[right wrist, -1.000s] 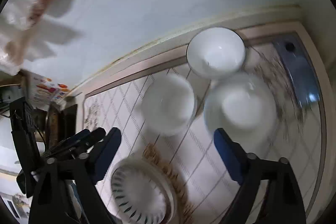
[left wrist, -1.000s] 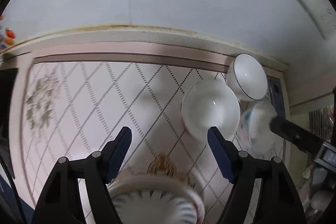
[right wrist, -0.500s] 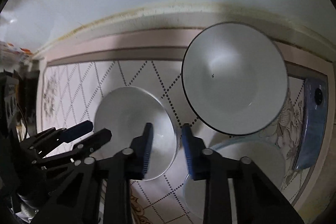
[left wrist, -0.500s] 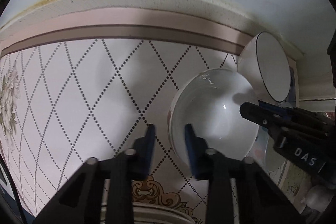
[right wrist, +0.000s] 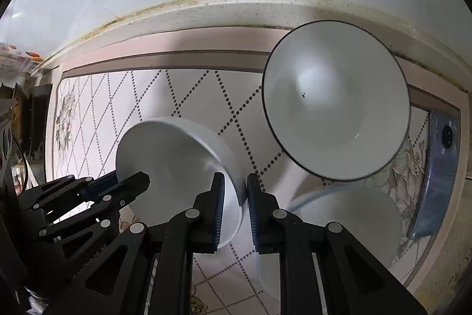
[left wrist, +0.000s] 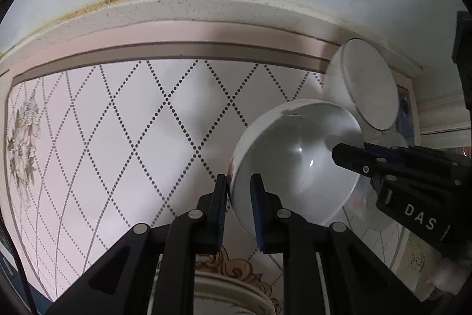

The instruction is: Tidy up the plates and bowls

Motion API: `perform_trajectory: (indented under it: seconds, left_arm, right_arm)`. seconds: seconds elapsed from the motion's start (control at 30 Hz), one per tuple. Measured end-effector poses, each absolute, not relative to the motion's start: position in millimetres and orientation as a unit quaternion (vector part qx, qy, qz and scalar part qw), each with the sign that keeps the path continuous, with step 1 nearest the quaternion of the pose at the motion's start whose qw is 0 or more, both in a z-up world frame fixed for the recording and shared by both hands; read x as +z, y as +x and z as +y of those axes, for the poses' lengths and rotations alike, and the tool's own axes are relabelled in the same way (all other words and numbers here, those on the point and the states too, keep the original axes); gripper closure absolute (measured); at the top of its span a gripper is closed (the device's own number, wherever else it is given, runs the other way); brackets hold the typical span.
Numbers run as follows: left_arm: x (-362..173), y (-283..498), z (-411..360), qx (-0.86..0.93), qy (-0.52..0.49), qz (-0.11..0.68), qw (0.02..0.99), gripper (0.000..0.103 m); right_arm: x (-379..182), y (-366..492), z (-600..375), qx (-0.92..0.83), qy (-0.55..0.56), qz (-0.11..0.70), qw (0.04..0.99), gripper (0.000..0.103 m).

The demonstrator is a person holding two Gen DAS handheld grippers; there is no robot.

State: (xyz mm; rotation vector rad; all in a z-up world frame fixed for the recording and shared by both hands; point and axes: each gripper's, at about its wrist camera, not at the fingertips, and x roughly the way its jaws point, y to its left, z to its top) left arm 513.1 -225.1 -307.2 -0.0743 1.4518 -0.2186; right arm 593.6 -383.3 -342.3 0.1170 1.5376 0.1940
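Left wrist view: the left tongs [left wrist: 239,191], at lower centre of the frame, are narrowed onto the near rim of a plain white bowl [left wrist: 295,167], one pad outside the wall and one inside. At the right of the frame the right tongs [left wrist: 348,155] reach into the same bowl from its far side. A black-rimmed bowl [left wrist: 365,84] stands at upper right, near the bench's back edge.

Right wrist view: the right tongs [right wrist: 233,205], lower centre, clamp the rim of the plain white bowl [right wrist: 174,167], which appears tilted and possibly lifted off the patterned bench [right wrist: 188,96]; the left tongs [right wrist: 129,182] grip its opposite rim at lower left. The black-rimmed bowl [right wrist: 336,102] sits at upper right, and a blurred shallow dish [right wrist: 342,214] lies at lower right. A blue phone-like object [right wrist: 442,155] lies at the right edge.

Handling, as judgement: the bowl looks like glazed ceramic, hence stiff, moderately heavy, slippery and breakable. The rim is the only graspable feature; a pinch on one side alone would let it swing, so two opposed rim grips suit it. The neighbouring bowls stand near, so contact with them is the main hazard.
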Motion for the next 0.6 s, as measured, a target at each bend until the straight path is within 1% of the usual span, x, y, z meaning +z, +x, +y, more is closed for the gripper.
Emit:
perform_trajectory:
  seconds: [0.2,0.27,0.43,0.6]
  left_arm:
    - [-271,484,-224,-0.115,-0.026,0.645,0.755,0.089]
    - [-263,486,-226,-0.121,-0.022,0.642,0.757,0.089]
    - [-239,456,-237,-0.147,-0.017,0.631,0.761,0.089]
    - [-239,420,-259,-0.176,-0.005,0.635,0.752,0.089]
  right_arm:
    - [-316,576,-388,0.097,0.05,0.689,0.717,0.086]
    - [-305,567,-390,0.101,0.047,0.688,0.718,0.086]
    - [-280,529,-405,0.106,0.046,0.686,0.718,0.086]
    - [-272,479,-427,0.107,0.051,0.695,0.709,0.086]
